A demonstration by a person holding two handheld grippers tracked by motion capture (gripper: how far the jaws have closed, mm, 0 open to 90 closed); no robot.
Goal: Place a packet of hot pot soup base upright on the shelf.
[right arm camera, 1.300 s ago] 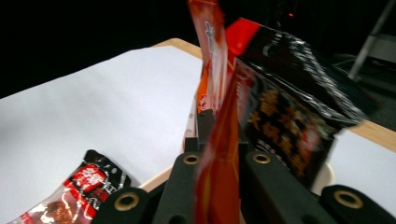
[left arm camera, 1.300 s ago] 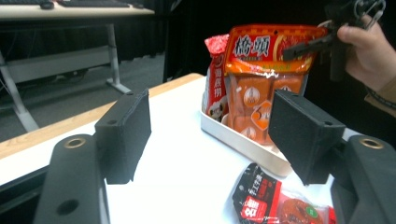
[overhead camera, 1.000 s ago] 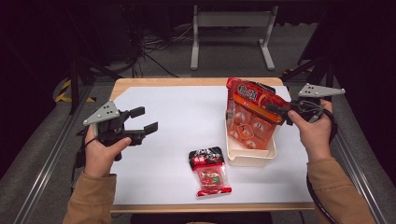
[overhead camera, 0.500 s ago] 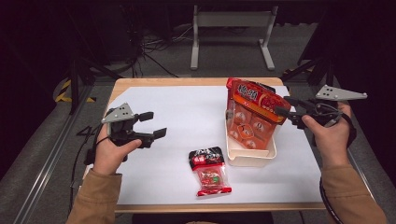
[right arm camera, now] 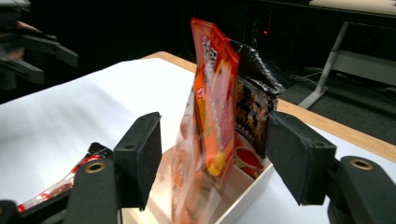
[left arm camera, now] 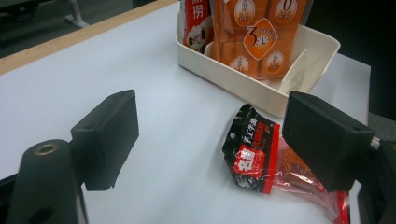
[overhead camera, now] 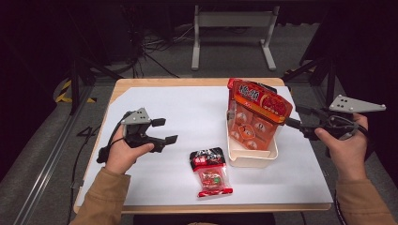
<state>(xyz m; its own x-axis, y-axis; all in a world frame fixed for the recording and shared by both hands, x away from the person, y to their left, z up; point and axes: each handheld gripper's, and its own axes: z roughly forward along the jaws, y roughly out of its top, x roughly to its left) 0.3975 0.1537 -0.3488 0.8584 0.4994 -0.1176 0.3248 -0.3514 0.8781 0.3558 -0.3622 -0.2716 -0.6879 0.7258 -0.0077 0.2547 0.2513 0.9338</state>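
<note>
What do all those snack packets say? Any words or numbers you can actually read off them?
"3": large digit in the diamond emblem on the orange packet standing in the cream tray.
"0": digit in a round badge near that packet's top.
"捞": white character on the red packet behind it, cut off above.
"手工": small white characters on the red-and-black packet lying on the table; the larger characters below them are too blurred to read.

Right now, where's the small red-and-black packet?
In the high view the packet lies flat on the white sheet near the table's front edge, just left of the cream bin, between the two hands. In the left gripper view it sits ahead of the open left claw.
</note>
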